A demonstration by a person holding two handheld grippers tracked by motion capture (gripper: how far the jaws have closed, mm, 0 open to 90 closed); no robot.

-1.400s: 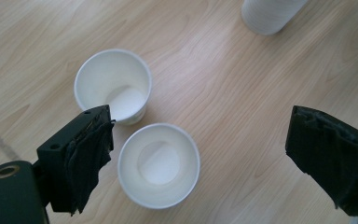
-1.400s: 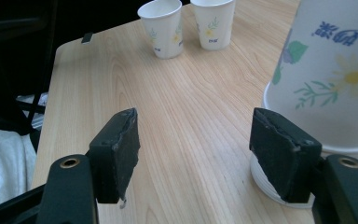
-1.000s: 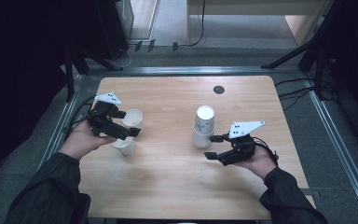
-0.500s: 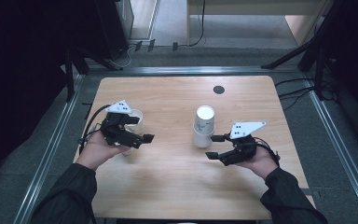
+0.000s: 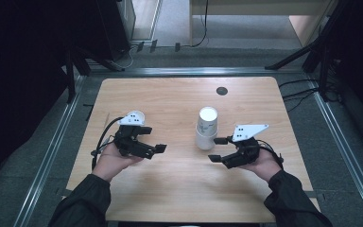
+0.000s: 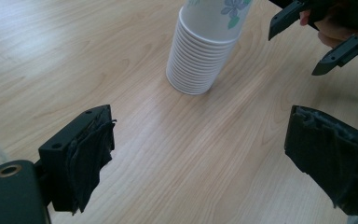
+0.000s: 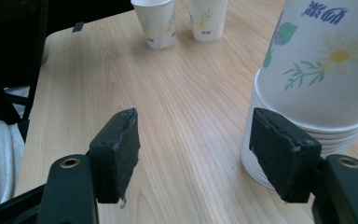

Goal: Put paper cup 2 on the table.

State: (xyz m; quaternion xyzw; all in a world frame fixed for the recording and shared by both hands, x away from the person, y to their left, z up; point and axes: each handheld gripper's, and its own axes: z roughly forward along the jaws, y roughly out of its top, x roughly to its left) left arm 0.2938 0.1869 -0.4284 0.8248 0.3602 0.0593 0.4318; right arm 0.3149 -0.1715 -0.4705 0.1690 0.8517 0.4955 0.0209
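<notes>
A tall stack of white flowered paper cups stands right of the table's middle. My right gripper is open just right of the stack's base, which sits beside one jaw in the right gripper view. My left gripper is open and empty at the left, pointing toward the stack across bare wood. Two single flowered cups stand upright side by side behind the left gripper. One cup's rim peeks out from under that gripper's white plate.
The wooden table has a small dark round hole near its far edge. A metal frame runs around the table, with dark stands and cables beyond it on the floor.
My left gripper has drawn away from the two single cups and moved right and nearer, toward the table's middle, open and empty. The right gripper and the stack have stayed put.
</notes>
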